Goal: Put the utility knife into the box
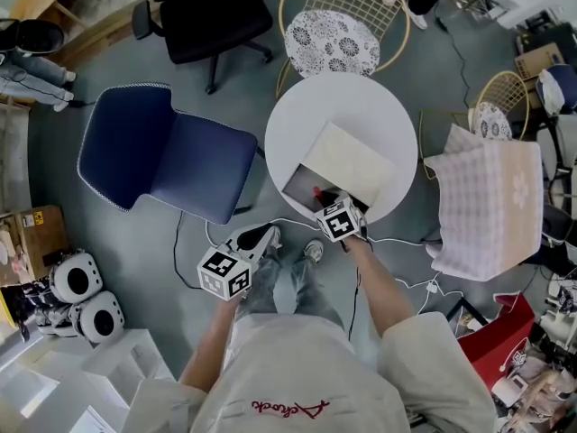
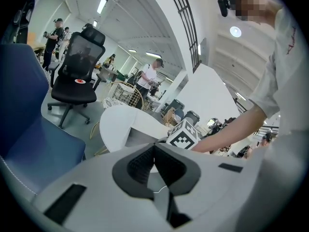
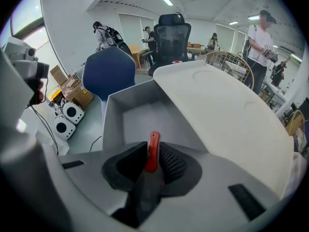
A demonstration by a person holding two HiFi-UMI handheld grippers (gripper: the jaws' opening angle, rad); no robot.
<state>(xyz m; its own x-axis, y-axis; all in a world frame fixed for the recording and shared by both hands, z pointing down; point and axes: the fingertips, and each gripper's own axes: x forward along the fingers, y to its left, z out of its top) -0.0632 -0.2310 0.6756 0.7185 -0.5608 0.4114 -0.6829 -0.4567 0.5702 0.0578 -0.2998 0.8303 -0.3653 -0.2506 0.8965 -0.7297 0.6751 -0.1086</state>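
Note:
The red utility knife (image 3: pixel 152 151) sticks up between the pads of my right gripper (image 3: pixel 153 158), which is shut on it. In the head view that gripper (image 1: pixel 326 200) hangs over the near edge of the open grey box (image 1: pixel 300 188), with the knife (image 1: pixel 317 191) above the box's inside. The box (image 3: pixel 140 122) stands on the round white table (image 1: pixel 306 106), its white lid (image 1: pixel 350 162) folded back to the right. My left gripper (image 1: pixel 265 235) is off the table, low above the person's legs. Its jaws (image 2: pixel 154 151) are shut with nothing between them.
A blue chair (image 1: pixel 162 161) stands left of the table, with a black office chair (image 1: pixel 212 7) and a wire chair (image 1: pixel 334 39) behind. A checked cloth (image 1: pixel 491 201) drapes a seat at the right. Cables (image 1: pixel 406 242) lie on the floor. Several people stand far off.

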